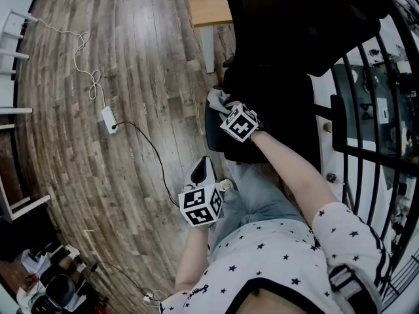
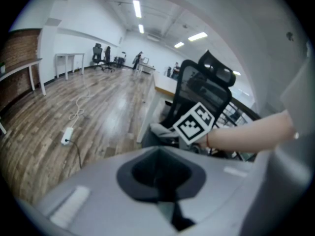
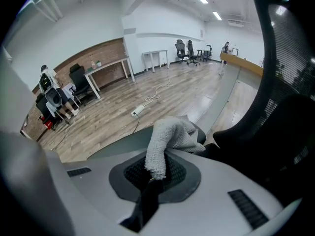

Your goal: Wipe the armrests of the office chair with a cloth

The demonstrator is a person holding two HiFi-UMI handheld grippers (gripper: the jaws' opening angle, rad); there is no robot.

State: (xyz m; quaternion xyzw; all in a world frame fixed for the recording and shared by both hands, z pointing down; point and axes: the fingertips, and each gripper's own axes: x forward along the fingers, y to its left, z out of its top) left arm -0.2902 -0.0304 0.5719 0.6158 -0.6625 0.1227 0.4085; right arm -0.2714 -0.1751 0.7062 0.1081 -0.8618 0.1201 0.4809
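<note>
Right gripper is pinching the grey cloth; in the right gripper view the jaws are clamped on a hanging fold of it, and the rest bunches up just ahead of the tips. The bunch sits on the far end of the chair's black armrest, directly under and in front of this gripper, and appears to touch the pad. The office chair is black, with its mesh back rising to the right of the right gripper and its seat just beyond the tips on that side. Left gripper has its jaws pressed together with nothing between them; its own view shows only the dark closed slot. It hangs close to the person's body, behind and to the left of the right gripper, apart from the armrest and not touching the cloth. From the left gripper's view, the right gripper's marker cube and the person's forearm are ahead and to the right, with the chair behind them. A power strip lies on the wooden floor well off to the left of both grippers, with a white cable running away from it. A desk stands beyond the chair, and a black railing is right of the right arm.
</note>
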